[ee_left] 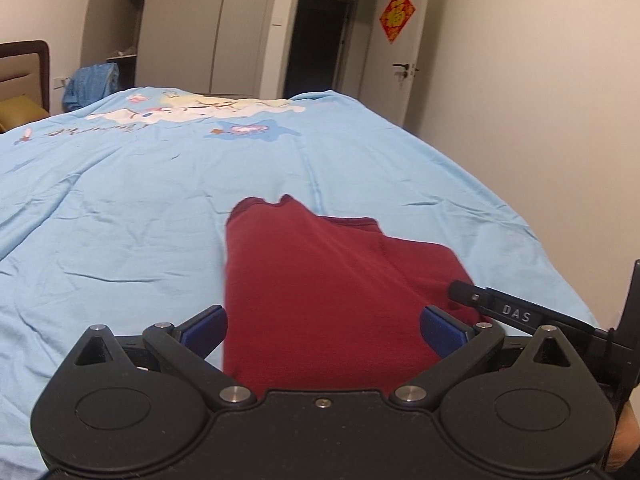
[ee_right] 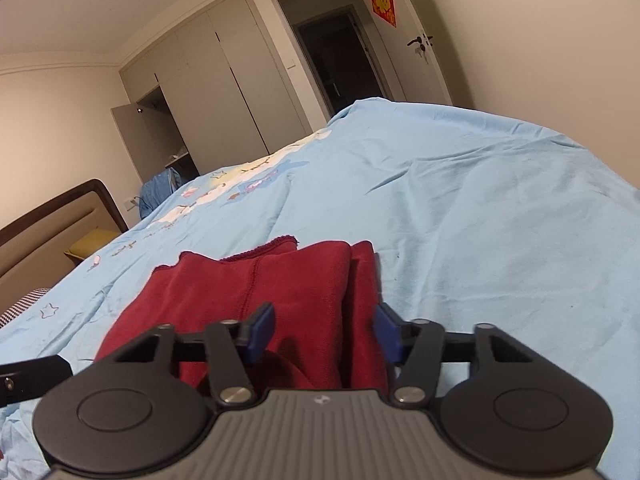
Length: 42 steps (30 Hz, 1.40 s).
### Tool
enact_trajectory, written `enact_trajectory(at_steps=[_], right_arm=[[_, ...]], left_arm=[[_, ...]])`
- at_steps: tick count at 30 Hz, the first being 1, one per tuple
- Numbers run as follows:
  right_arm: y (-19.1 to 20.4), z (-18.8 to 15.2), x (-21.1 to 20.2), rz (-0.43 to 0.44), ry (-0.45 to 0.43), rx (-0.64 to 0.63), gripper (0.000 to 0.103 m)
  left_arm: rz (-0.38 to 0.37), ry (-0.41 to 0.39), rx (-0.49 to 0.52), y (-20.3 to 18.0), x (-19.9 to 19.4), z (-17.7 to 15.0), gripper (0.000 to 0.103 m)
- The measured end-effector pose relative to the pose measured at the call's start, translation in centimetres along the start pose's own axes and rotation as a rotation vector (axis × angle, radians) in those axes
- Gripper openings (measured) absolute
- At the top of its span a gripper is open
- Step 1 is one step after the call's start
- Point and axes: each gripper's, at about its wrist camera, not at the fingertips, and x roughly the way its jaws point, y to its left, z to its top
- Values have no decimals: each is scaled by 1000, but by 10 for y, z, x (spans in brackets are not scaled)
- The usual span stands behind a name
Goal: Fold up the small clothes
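Blue-padded fingers (ee_left: 208, 330) of the left gripper (ee_left: 322, 330) spread wide; right gripper (ee_right: 324, 334) likewise parted. Neither pinches cloth. Red garment (ee_left: 320, 280), partly folded, lies on the light-blue bedspread (ee_left: 120, 200) beneath both, long axis running away toward the doorway (ee_left: 320, 40).

A plain dark red knitted garment (ee_left: 320, 280) lies on a light blue cotton bed cover (ee_left: 120, 208) printed with white clouds, small stars and pink-and-blue cartoon figures. Both grippers are black with blue pads (ee_left: 204, 330) on the jaws; the right gripper's (ee_right: 324, 332) body is ribbed grey. A red diamond-shaped paper decoration (ee_left: 397, 15) with gold pattern hangs on the white door. The wardrobe doors (ee_left: 200, 28) are pale grey, the headboard (ee_right: 52, 224) beige framed in dark brown.
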Motion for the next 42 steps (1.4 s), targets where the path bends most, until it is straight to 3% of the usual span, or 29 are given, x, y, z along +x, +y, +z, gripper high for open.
enact_trajectory(at_steps=[2,8,15,24,27,30,32,34,38,42], right_arm=[[0,-1,2,-7,5,-2,42],[-1,-3,2,-16,2,-16,19],[5,-1,0,-70,-39,-64,13],[-3,-3,4,-75,-12,-49,15],[-2,-2,1,-79,-12,-50,21],[1,0,-5,-101,-27,-62,36],[3,3,-11,-108,-39,-73,63],[7,5,-20,-99,-62,-83,79],[23,5,-31,-76,-85,-128,94],[42,-3,-31,-48,-75,-182,102]], left_arm=[[17,3,-8,4,0,1,102],[39,12,-24,10,1,1,102],[47,18,-19,11,-1,1,102],[66,26,-20,14,-3,1,102],[74,29,-23,16,-4,1,102],[85,21,-30,19,-6,1,102],[105,5,-48,23,-9,1,102],[137,-8,-79,31,-12,1,102],[174,-8,-136,47,-14,2,102],[204,19,-150,55,-13,-1,102]])
